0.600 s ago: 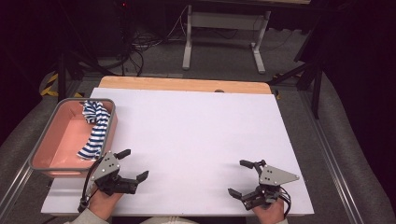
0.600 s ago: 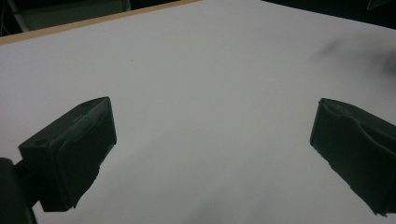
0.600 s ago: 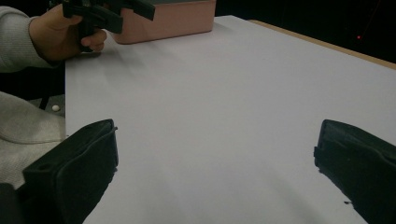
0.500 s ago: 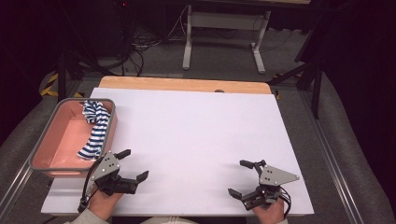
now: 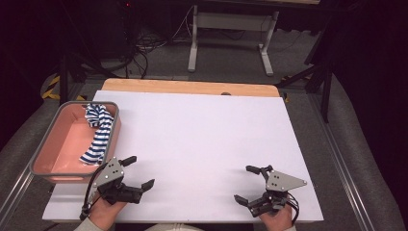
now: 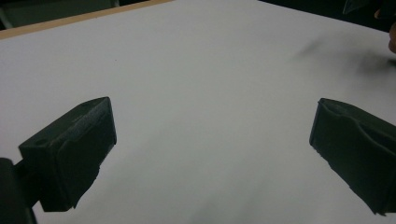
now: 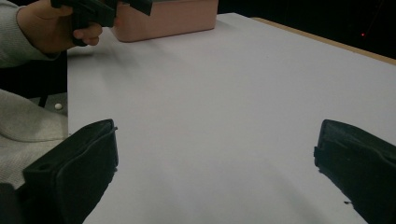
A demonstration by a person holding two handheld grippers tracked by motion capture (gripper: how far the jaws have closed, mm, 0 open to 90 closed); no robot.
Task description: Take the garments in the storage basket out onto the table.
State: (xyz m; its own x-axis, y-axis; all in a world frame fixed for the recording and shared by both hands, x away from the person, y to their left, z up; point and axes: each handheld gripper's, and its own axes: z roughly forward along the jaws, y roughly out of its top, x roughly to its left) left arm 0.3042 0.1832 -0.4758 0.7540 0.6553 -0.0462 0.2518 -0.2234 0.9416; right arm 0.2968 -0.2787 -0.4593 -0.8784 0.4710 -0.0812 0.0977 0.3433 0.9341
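Observation:
A blue and white striped cloth (image 5: 98, 131) lies in a pink bin (image 5: 53, 163) at the left side of the white table top (image 5: 202, 139); part of the cloth drapes over the bin's right wall. My left gripper (image 5: 138, 172) rests near the front left edge, just right of the bin, jaws wide open and empty (image 6: 210, 154). My right gripper (image 5: 246, 184) sits near the front right edge, also wide open with nothing between its jaws (image 7: 215, 172). The right gripper view shows the pink bin (image 7: 168, 18) and the person's other hand (image 7: 51, 28) farther off.
A wooden strip (image 5: 190, 87) runs along the table's far edge. Beyond it stand a metal stand (image 5: 231, 38) and cables on the floor. A grey sleeve (image 7: 28, 135) lies at the near table edge.

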